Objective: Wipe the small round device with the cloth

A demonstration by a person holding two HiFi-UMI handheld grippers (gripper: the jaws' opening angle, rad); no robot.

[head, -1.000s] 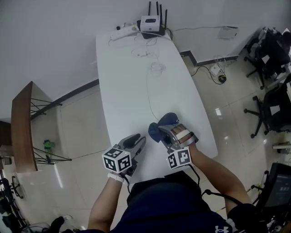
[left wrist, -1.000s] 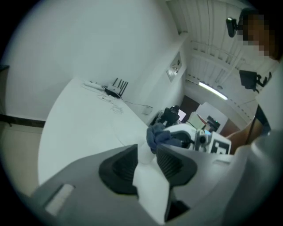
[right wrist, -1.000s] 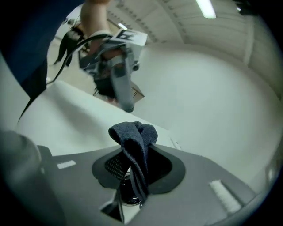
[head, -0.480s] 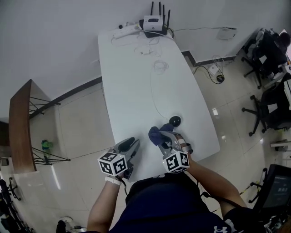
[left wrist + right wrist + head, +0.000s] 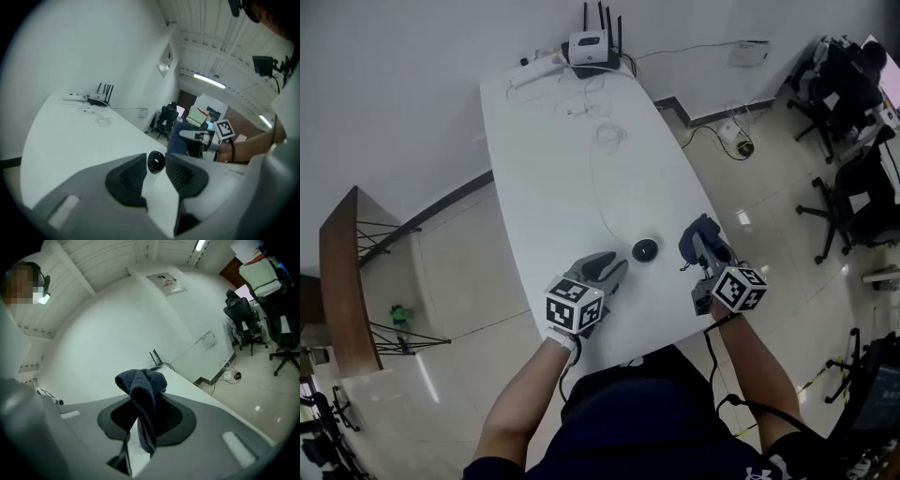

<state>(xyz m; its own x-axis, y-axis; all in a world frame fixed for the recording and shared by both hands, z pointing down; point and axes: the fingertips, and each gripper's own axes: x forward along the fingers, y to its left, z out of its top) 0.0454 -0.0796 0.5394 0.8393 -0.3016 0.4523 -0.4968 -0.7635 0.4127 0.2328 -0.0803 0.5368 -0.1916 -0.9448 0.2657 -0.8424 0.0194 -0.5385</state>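
The small round black device (image 5: pixel 645 250) lies on the white table (image 5: pixel 544 187) near its front end, with a thin white cable leading to it. My left gripper (image 5: pixel 617 268) points at the device from the near left, open, tips a short way from it. In the left gripper view the device (image 5: pixel 156 162) shows just beyond the gap between the dark pads (image 5: pixel 127 180). Right of the device, at the table's right edge, my right gripper (image 5: pixel 705 246) is shut on a dark blue cloth (image 5: pixel 694 232). The cloth (image 5: pixel 142 386) bunches above the pads and hangs down between them.
A router (image 5: pixel 591 47), a white power strip (image 5: pixel 530 67) and loose white cables (image 5: pixel 609 136) lie at the table's far end. Office chairs (image 5: pixel 858 202) stand on the tiled floor to the right. A wooden shelf (image 5: pixel 342 272) stands at the left.
My right gripper has carried the cloth to the right, off the device, which now lies uncovered. My left gripper has moved forward and right toward the device.
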